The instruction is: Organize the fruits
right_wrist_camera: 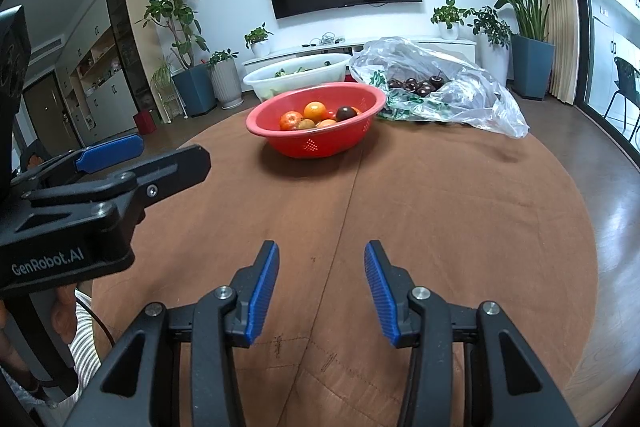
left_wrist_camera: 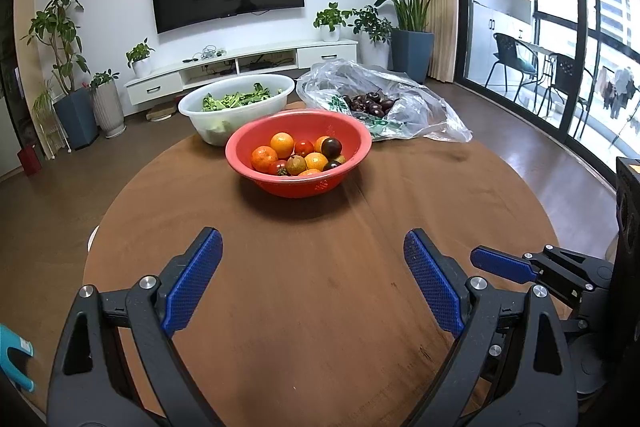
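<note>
A red colander bowl (left_wrist_camera: pixel 298 183) (right_wrist_camera: pixel 316 143) stands mid-table and holds mixed fruit: oranges (left_wrist_camera: pixel 282 143) (right_wrist_camera: pixel 314 110), small red tomatoes (left_wrist_camera: pixel 304 147) and dark plums (left_wrist_camera: pixel 331 146) (right_wrist_camera: pixel 345 113). Behind it to the right, a clear plastic bag (left_wrist_camera: pixel 416 107) (right_wrist_camera: pixel 472 87) holds dark cherries (left_wrist_camera: pixel 370 103) (right_wrist_camera: pixel 420 86). My left gripper (left_wrist_camera: pixel 312 247) is open and empty above the near table, well short of the bowl. My right gripper (right_wrist_camera: pixel 320 259) is open and empty, also over the near table; it shows at the right edge of the left wrist view (left_wrist_camera: pixel 500 267).
A white basin (left_wrist_camera: pixel 236 107) (right_wrist_camera: pixel 296 77) of leafy greens stands behind the red bowl to the left. The round brown table (left_wrist_camera: pixel 320 307) (right_wrist_camera: pixel 440 227) fills the foreground. Beyond are a TV cabinet, potted plants and a glass door at the right.
</note>
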